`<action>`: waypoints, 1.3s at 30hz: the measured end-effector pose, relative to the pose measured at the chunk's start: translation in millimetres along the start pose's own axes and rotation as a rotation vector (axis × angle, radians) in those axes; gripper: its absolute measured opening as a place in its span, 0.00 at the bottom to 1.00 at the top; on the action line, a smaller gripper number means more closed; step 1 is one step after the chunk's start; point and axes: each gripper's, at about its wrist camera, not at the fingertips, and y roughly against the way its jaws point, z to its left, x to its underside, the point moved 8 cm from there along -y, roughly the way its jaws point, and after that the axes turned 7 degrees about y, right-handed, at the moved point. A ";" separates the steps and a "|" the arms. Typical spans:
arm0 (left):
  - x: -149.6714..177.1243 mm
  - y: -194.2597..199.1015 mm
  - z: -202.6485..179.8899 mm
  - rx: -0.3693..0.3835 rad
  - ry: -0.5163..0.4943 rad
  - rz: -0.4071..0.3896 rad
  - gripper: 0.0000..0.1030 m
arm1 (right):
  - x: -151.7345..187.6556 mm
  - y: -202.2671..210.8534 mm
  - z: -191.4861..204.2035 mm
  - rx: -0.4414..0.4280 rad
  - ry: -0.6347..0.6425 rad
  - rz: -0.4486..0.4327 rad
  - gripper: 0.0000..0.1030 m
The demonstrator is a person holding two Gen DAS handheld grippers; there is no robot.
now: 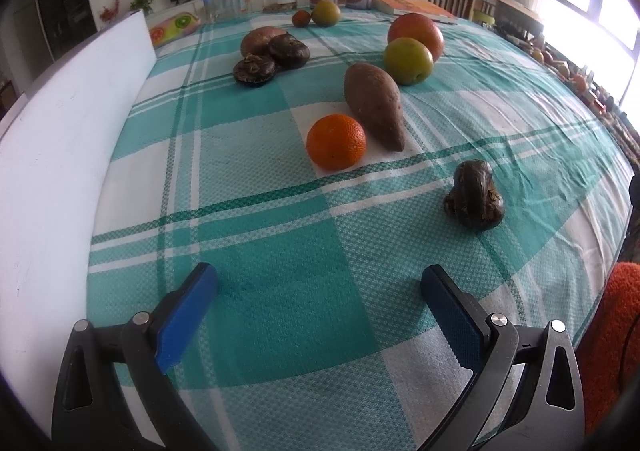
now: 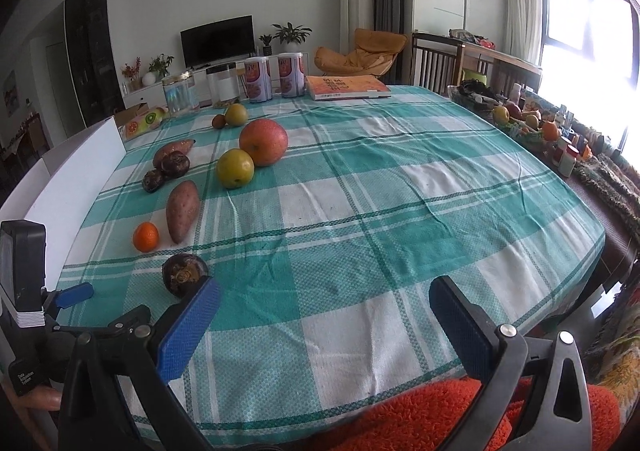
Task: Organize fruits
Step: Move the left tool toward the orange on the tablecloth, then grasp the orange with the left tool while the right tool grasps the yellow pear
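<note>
Left gripper with jaws spread wide, holding nothing, hovering over the checked tablecloth. Ahead of its jaws: orange touching a sweet potato; dark water chestnut ahead of the right fingertip. Right gripper likewise wide open and empty, its left fingertip just beside that water chestnut. Green apple and red apple farther ahead.

Above the teal checked tablecloth, the left gripper hangs with its blue pads spread wide and nothing between them, facing a small orange just beside a sweet potato, with a dark water chestnut apart to the right.
</note>
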 end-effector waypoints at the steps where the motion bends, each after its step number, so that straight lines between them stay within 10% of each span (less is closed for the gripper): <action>1: -0.6 -0.2 -0.1 0.006 -0.006 0.002 1.00 | 0.0 0.1 0.4 0.001 0.003 0.000 1.00; 11: -41.2 -10.7 10.2 0.146 0.096 0.011 0.97 | 0.7 0.0 1.4 -0.001 0.006 -0.004 1.00; 25: -63.5 -31.5 -10.6 0.142 -0.037 0.002 0.94 | 1.3 -1.6 -2.7 -0.024 -0.029 0.000 1.00; 34: -64.4 -32.5 -14.6 0.145 -0.089 -0.015 0.34 | 2.2 -3.9 -3.4 -0.030 -0.035 0.005 1.00; 39: -60.6 -21.7 0.0 0.157 -0.025 -0.033 0.33 | 5.2 -9.9 -8.2 -0.069 -0.074 0.027 1.00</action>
